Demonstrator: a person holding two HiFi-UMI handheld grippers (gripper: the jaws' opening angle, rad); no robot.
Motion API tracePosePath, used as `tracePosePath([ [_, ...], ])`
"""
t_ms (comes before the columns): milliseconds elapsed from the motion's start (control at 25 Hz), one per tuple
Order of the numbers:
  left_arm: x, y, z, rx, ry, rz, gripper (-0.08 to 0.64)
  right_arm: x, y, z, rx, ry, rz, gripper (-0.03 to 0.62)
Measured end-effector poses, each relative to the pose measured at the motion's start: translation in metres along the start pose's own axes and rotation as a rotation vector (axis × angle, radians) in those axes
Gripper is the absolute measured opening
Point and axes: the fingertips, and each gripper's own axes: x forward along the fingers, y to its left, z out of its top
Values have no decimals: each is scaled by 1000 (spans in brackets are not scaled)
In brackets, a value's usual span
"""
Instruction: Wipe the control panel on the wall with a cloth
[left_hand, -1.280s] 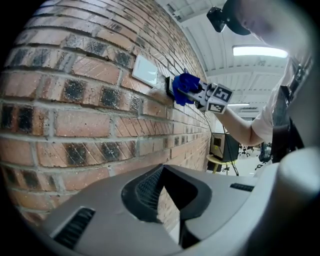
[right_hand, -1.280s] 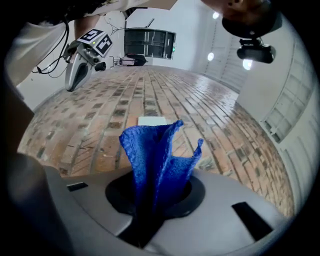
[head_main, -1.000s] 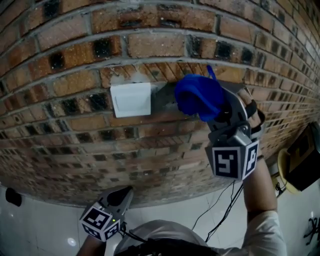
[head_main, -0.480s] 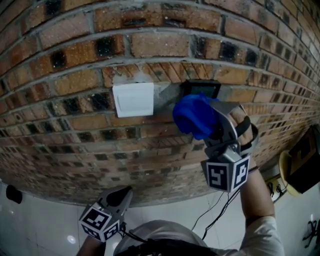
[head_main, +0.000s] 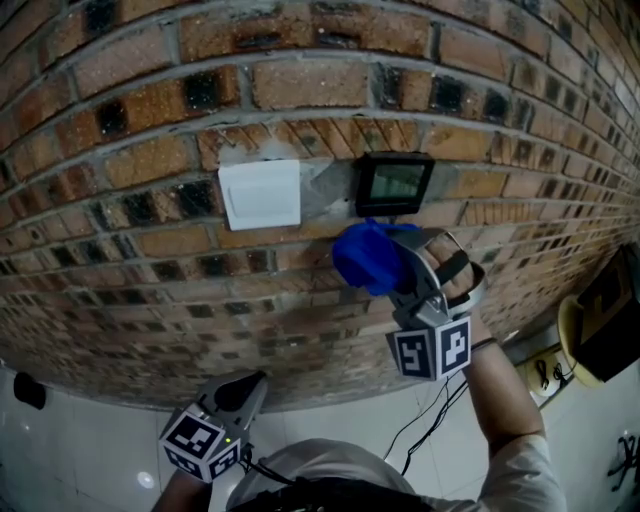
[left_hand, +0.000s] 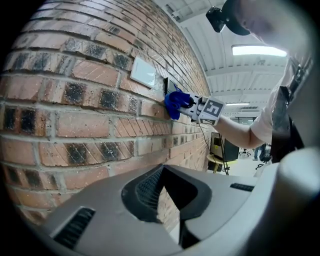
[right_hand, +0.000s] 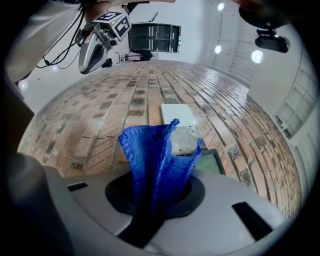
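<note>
A brick wall (head_main: 150, 250) with rough mortar joints fills the head view. The right tongs (right_hand: 155, 200) are raised to it and are clenched on a blue cloth (head_main: 368, 256), whose bunched folds stand up out of the jaws. The left tongs (head_main: 245, 390) are held low and well apart from the work, with the jaws drawn together and nothing between them. A white switch plate (head_main: 260, 194) is mounted on the bricks, and just beside it, to its right, the dark control panel (head_main: 395, 183) is set, its screen fully uncovered. The cloth is held at the bricks just below the panel's lower edge, not on the panel itself.

The wiping is judged unfinished or between strokes. Several faults may be expected from here. The cloth is gripped only by a narrow pinch, so it could be dragged loose or snagged if rubbed across coarse brick. If too little cloth is kept ahead of the jaws, the screen could be struck by hard plastic. The neighbouring switch could be pressed by a stroke carried too far left.
</note>
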Motion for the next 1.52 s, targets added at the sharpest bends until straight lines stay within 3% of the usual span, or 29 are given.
tracePosePath([
  [320, -2, -1, -1, -2, -2, -2, 2, -17, -108, 29, -31, -72, -210, 89],
  [480, -4, -4, 0, -6, -11, -1, 0, -8, -126, 19, -28, -45, -238, 89],
  [800, -6, 2, -5, -11, -5, 13, 2, -4, -110, 16, -28, -39, -200, 89],
  [1320, 1, -2, -8, -11, 22, -6, 2, 3, 15, -6, 40, -4, -7, 89],
  [1520, 1, 1, -10, -16, 23, 0, 0, -4, -4, 2, 36, -21, -13, 89],
])
